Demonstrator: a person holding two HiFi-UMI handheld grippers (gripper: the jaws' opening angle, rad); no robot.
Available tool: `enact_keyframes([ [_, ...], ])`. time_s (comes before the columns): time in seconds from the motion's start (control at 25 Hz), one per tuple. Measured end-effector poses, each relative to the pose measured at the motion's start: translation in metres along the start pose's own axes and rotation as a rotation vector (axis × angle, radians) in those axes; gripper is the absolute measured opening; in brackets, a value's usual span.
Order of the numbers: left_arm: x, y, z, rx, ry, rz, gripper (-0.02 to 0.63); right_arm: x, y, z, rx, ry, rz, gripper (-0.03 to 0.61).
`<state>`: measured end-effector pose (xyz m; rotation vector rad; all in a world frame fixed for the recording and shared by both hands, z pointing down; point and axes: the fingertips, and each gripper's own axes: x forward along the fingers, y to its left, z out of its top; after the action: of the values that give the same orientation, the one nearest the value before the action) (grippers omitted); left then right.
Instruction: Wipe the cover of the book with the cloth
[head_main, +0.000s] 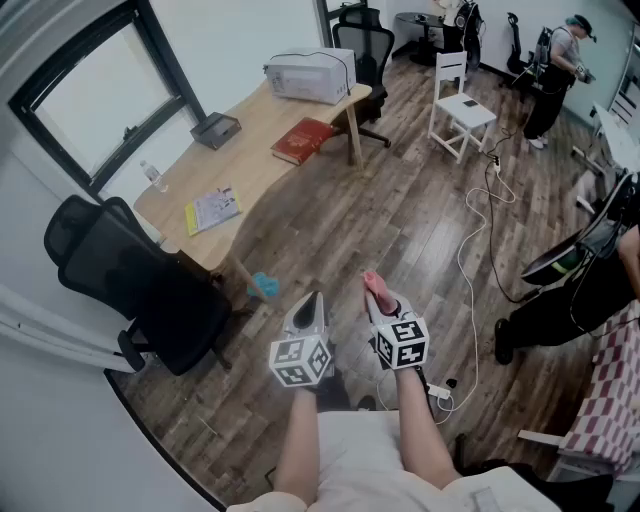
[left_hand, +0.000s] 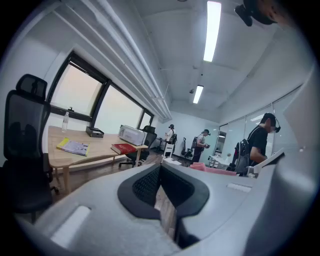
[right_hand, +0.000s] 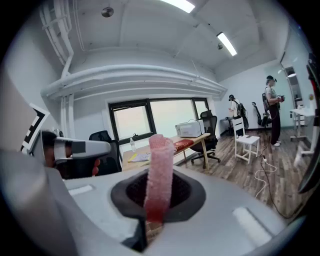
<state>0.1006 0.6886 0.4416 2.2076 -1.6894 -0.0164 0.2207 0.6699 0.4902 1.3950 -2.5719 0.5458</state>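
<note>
**A:** Nearest the lens is the grey left gripper (head_main: 312, 303) with its marker cube, fingers closed on nothing. Beside it is the right gripper (head_main: 378, 297), fingers clamped on a strip of pink fuzzy cloth (right_hand: 159, 170) that stands up out of them.

**B:** And the book?

**A:** The red hardcover book (head_main: 303, 140) lies flat towards the far end of the long wooden table (head_main: 250, 160), near a white boxy machine (head_main: 308, 73) and well apart from both grippers. A black office chair (head_main: 130, 280) stands at the table's near end.

**B:** The step in hand?

**A:** Probably the approach. Bring the cloth to the book and lay its free length flat on the cover. The book looks light, so steadying one edge with the left gripper should keep the strokes from pushing it.
</note>
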Motion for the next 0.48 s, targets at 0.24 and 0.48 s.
enact_keyframes([
  [0.24,0.020,0.021,0.015,0.035,-0.058,0.054,0.008,0.016,-0.019,0.015,0.038,-0.067,0.022,0.021],
  [0.48,0.072,0.043,0.017,0.066,-0.019,0.070,0.008,0.058,-0.037,0.023,0.019,-0.015,-0.002,0.021],
])
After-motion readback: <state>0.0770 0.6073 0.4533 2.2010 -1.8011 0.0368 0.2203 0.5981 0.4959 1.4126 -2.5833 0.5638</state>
